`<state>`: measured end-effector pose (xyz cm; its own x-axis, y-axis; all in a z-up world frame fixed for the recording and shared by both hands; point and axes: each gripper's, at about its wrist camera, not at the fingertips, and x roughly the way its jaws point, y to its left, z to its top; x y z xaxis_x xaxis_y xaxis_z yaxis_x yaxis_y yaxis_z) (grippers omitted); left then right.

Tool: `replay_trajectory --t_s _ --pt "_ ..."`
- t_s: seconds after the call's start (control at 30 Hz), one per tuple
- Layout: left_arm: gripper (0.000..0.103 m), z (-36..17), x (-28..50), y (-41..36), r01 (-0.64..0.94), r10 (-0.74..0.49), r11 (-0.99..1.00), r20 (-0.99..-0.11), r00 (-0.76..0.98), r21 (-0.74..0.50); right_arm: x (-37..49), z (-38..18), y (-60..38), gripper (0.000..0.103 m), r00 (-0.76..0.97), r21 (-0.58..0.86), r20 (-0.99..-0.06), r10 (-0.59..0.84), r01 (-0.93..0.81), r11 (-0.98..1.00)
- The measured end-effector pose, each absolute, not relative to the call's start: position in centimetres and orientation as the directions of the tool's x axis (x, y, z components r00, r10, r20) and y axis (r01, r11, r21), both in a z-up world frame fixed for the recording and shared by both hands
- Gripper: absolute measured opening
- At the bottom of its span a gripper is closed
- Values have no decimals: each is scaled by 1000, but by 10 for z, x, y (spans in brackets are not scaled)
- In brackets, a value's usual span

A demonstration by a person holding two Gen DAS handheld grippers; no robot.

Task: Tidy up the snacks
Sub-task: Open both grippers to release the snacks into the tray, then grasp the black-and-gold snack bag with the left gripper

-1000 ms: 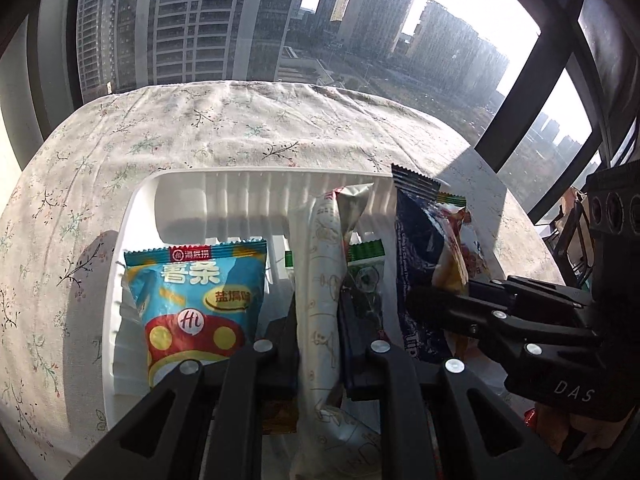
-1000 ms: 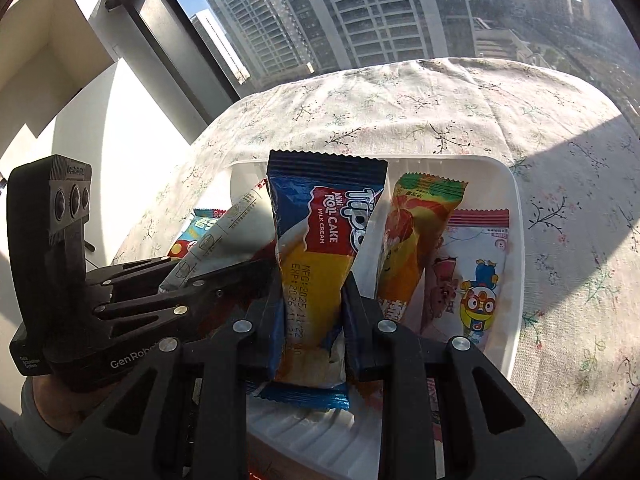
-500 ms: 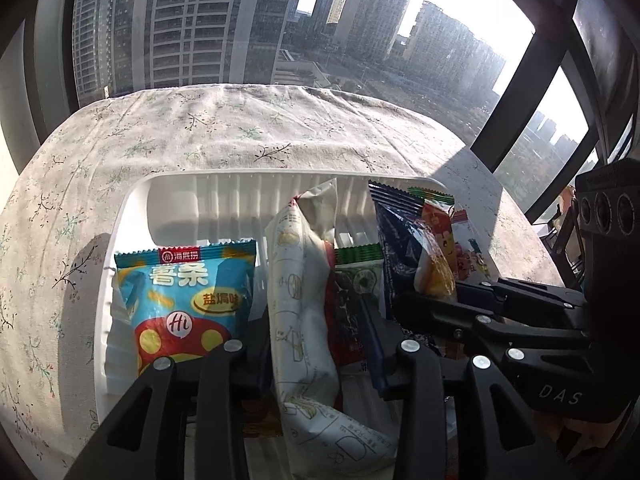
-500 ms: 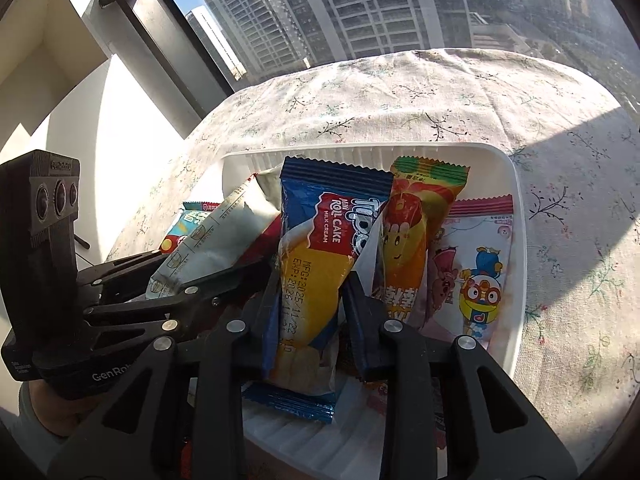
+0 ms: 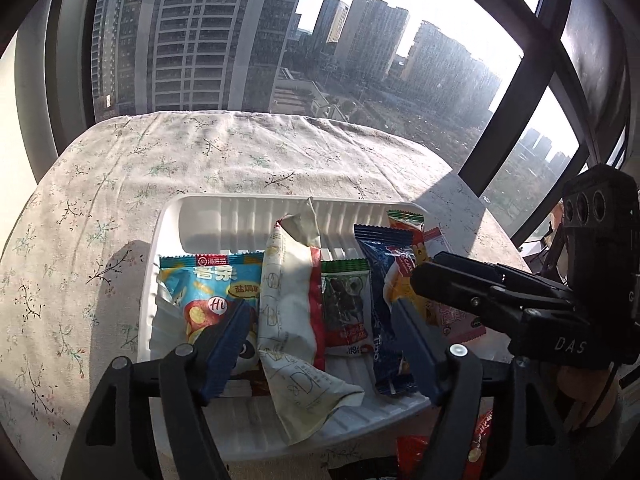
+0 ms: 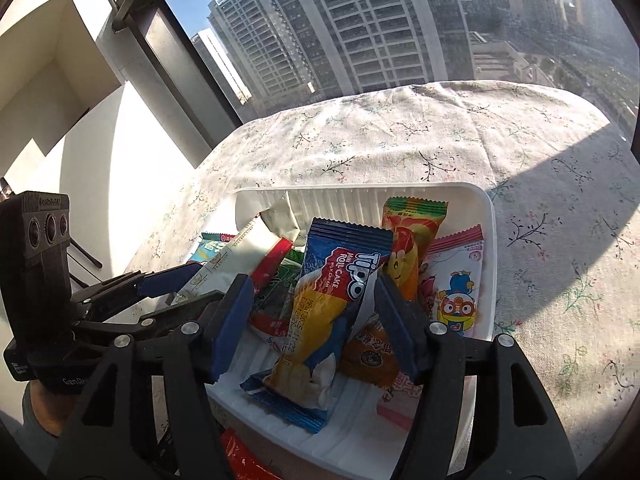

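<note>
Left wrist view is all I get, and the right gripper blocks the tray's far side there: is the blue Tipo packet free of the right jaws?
Observer: The right gripper's jaws are opening; the Tipo packet leans loose between them, with a clear gap on one side.
Operator: Anything under it?
Observer: An orange packet lies on the tray floor beside one pad.
Operator: And behind the gripper?
Observer: A cartoon penguin packet lies flat along the tray's right wall.
</note>
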<state>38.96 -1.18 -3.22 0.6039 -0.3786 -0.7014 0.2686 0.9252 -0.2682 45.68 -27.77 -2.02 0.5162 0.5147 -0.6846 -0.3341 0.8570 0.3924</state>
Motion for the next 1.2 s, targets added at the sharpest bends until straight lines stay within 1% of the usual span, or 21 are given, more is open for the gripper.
replay_trajectory --t_s 0.03,0.07,0.13,0.2,0.27,0.33,0.47,0.53,0.67,0.77,0.93,0.97,1.03,1.07,1.1,1.17,1.2 --pt "84 -28 384 -9 270 -382 924 -695 610 -271 455 -15 -279 72 526 394 -675 518 -337 855" --pt "87 -24 377 -7 271 -385 923 -690 614 -273 451 -9 -282 76 540 397 -660 523 -341 852" --pt "98 -17 361 -1 279 -394 919 -678 620 -278 444 5 -286 79 561 396 -636 530 -352 848" --pt "102 -11 342 5 292 -402 915 -668 626 -278 434 24 -291 88 586 395 -605 539 -367 842" --pt "102 -7 324 11 296 -407 913 -662 630 -281 421 42 -297 92 613 391 -573 544 -379 839" --pt "102 -6 306 16 292 -408 913 -660 631 -286 405 56 -301 92 629 377 -562 537 -383 844" --pt "102 -10 268 11 305 -398 916 -676 620 -260 367 68 -301 92 625 319 -599 501 -387 865" --pt "102 -15 252 4 326 -395 915 -687 610 -237 338 69 -306 92 634 302 -599 489 -386 872" --pt "102 -28 232 -9 345 -381 916 -704 599 -203 276 62 -320 92 662 318 -566 491 -374 871" --pt "94 -35 229 -15 336 -364 922 -728 581 -193 233 50 -328 92 692 308 -552 466 -349 885" --pt "92 -40 230 -27 329 -321 932 -763 561 -151 185 21 -340 91 696 337 -560 450 -304 891" --pt "92 -42 231 -28 329 -323 932 -766 556 -154 180 15 -343 91 696 339 -566 442 -292 894" --pt "91 -44 232 -32 333 -317 932 -772 551 -145 174 3 -347 86 690 347 -578 436 -276 896" --pt "90 -45 232 -34 341 -321 929 -773 548 -145 172 -2 -349 81 684 352 -585 436 -270 896" --pt "90 -47 233 -36 348 -322 927 -776 543 -141 175 -7 -349 80 675 354 -596 434 -264 897" --pt "87 -49 234 -38 352 -312 927 -782 539 -128 172 -15 -349 79 668 348 -609 429 -261 900" --pt "84 -51 235 -40 351 -307 928 -787 536 -124 171 -17 -347 77 665 343 -611 428 -265 901"
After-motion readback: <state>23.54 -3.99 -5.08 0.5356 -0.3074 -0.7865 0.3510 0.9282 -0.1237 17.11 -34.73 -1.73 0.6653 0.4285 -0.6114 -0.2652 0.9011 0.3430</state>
